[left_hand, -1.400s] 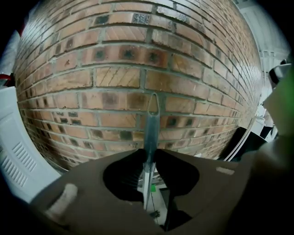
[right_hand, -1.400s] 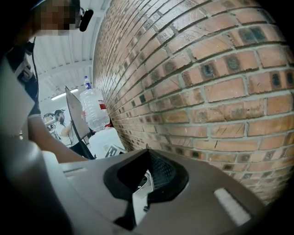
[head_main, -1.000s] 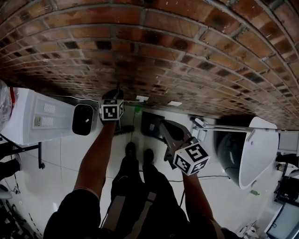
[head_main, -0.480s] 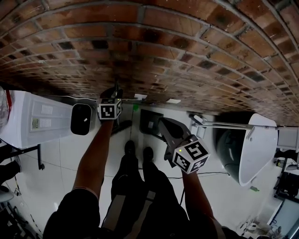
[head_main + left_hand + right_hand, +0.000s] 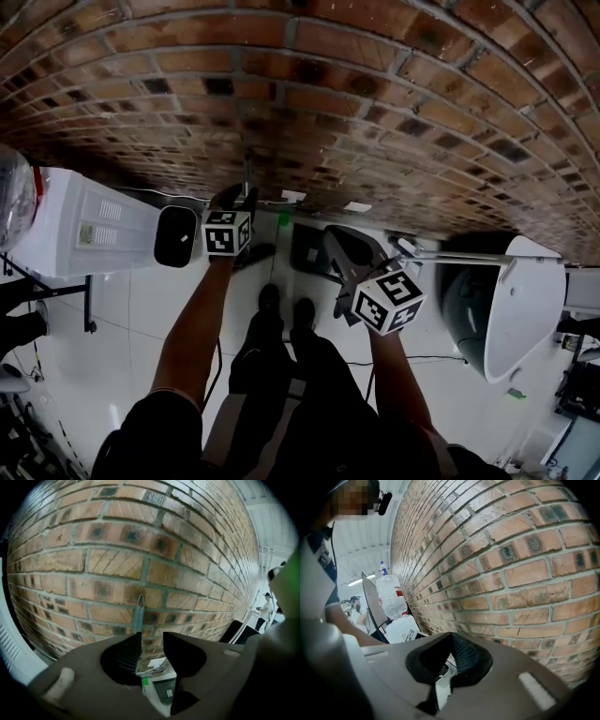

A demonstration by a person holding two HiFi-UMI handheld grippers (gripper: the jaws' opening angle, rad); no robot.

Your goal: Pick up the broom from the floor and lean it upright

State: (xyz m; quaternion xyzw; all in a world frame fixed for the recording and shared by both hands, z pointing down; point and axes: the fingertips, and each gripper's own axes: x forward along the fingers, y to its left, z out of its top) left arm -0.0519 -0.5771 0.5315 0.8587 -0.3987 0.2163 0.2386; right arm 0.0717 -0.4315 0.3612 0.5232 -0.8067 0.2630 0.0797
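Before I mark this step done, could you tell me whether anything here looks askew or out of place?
Nothing stands out. The broom handle leans near upright against the brick wall, and the left hand-held gripper is open in front of it, not pressing on it. Nothing looks spilled or damaged.

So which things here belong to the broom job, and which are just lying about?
Job:
- broom, upright against the wall
- left claw, open, near the handle

Lying about:
- water cooler
- bottle
- bin
- dark box on the floor
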